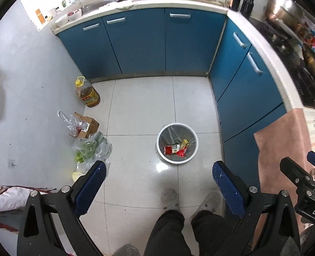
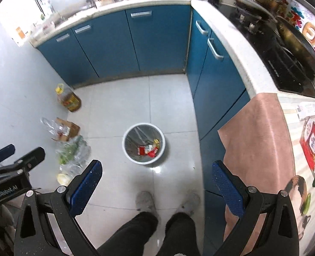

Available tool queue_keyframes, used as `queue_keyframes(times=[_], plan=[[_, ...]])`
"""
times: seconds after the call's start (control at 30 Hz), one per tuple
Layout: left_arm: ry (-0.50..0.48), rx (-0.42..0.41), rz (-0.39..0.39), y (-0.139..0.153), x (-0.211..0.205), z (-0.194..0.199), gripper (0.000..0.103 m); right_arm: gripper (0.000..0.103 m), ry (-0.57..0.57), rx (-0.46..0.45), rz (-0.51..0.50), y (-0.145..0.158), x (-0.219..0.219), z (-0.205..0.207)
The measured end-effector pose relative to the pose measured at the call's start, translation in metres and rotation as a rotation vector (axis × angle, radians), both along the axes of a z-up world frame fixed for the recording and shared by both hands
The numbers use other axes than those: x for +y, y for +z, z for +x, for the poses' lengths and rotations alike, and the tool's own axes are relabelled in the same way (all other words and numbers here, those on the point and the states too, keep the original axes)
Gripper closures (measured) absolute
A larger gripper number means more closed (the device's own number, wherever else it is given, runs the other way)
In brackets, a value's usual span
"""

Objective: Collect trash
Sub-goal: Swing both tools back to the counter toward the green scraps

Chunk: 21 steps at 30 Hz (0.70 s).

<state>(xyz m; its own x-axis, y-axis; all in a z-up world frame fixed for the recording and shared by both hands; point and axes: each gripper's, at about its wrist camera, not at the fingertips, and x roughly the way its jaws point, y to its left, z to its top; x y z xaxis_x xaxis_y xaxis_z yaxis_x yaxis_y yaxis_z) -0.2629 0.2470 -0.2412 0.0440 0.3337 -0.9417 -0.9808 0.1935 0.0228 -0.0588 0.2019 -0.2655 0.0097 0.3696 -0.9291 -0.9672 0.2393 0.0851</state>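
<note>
While both tools hang empty, the left gripper (image 1: 159, 177) and right gripper (image 2: 157, 176) spread wide, the white round waste bin (image 1: 177, 142) on the grey tiled floor (image 1: 140, 106) near the blue cabinets (image 1: 144, 42) holds red and yellow wrappers (image 1: 176, 148). A low reach could tip this light bin. Thin wrappers may slip from the pads.

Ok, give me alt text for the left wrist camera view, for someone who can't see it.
The left gripper hangs open and empty above a white waste bin on a tiled kitchen floor, with red and yellow wrappers lying inside. Blue cabinets line the far and right sides; an oil bottle and bagged greens sit left.
</note>
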Motion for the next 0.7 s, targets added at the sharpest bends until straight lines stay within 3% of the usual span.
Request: queue_keyframes(times=[0.1, 0.23, 0.43, 0.57, 0.7], plan=[[0.019, -0.001, 0.028, 0.022, -0.011, 0.007, 0.001, 0.0, -0.012, 0.073, 0.053, 0.024, -0.012, 0.008], [0.002, 0.094, 0.149, 0.052, -0.02, 0.044, 0.001, 0.0, -0.094, 0.207, 0.13, 0.049, -0.035, 0.04], [-0.101, 0.114, 0.272, 0.074, -0.03, 0.136, 0.001, 0.0, -0.333, 0.184, 0.189, 0.07, -0.096, 0.133], [-0.218, 0.085, 0.244, 0.061, -0.043, 0.216, 0.001, 0.0, -0.588, 0.126, 0.101, 0.048, -0.16, 0.225], [-0.392, 0.069, 0.11, 0.029, -0.074, 0.304, 0.001, 0.0, -0.826, 0.146, 0.01, 0.011, -0.233, 0.307]])
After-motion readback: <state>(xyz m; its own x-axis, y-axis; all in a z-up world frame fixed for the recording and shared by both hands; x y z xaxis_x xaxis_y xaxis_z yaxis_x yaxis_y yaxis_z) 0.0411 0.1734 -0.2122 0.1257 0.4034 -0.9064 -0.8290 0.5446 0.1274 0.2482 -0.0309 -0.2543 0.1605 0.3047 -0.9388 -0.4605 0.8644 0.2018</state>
